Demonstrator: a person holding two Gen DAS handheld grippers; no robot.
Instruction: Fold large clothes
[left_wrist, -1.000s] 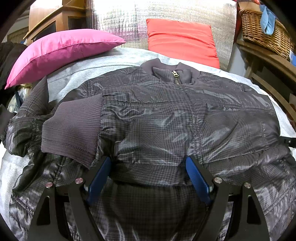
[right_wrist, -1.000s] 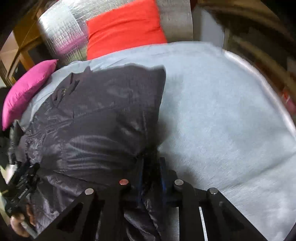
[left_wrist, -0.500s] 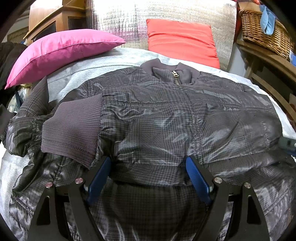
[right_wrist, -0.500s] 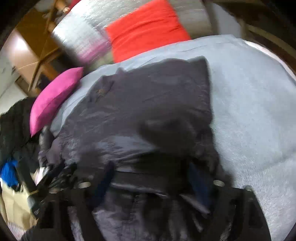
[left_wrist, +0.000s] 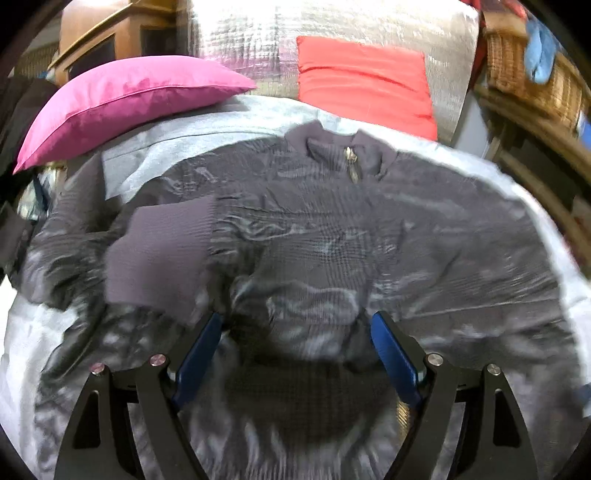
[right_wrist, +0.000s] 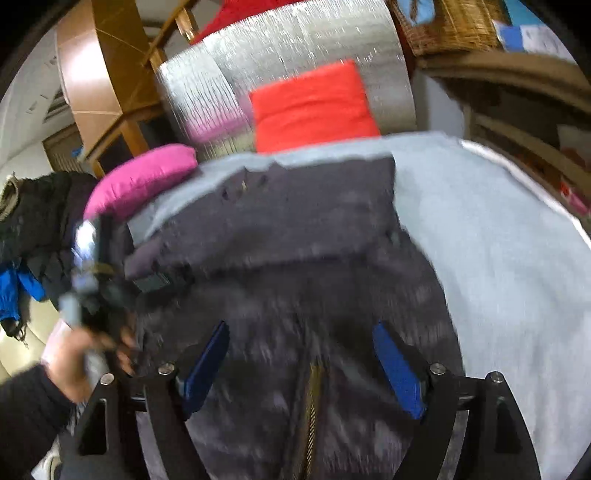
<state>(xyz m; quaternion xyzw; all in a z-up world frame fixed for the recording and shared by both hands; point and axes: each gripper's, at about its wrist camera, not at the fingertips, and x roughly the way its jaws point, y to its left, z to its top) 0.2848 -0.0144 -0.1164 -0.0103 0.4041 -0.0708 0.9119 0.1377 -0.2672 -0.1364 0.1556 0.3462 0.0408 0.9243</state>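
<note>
A dark grey checked jacket (left_wrist: 332, 236) lies front up on a grey sheet (left_wrist: 207, 125), collar and zip at the far side. Its left sleeve is folded across the chest, the ribbed cuff (left_wrist: 162, 251) showing. My left gripper (left_wrist: 295, 332) is open just above the jacket's lower part, holding nothing. My right gripper (right_wrist: 301, 343) is open above the jacket (right_wrist: 295, 236), over its zip line, holding nothing. The right side of the jacket is folded in, with a straight edge. The left gripper (right_wrist: 88, 266) and its hand show blurred at the left of the right wrist view.
A pink cushion (left_wrist: 122, 99) and a red cushion (left_wrist: 365, 85) lie at the far end against a silver padded back (left_wrist: 332, 29). A wicker basket (left_wrist: 532, 70) stands on a wooden shelf at the right. Dark clothes (right_wrist: 33, 221) hang at the left. Bare grey sheet (right_wrist: 498, 258) lies right of the jacket.
My right gripper has let go of the jacket's side, opened, and swung over the middle of the jacket. My left gripper has lifted and pulled back a little, still open.
</note>
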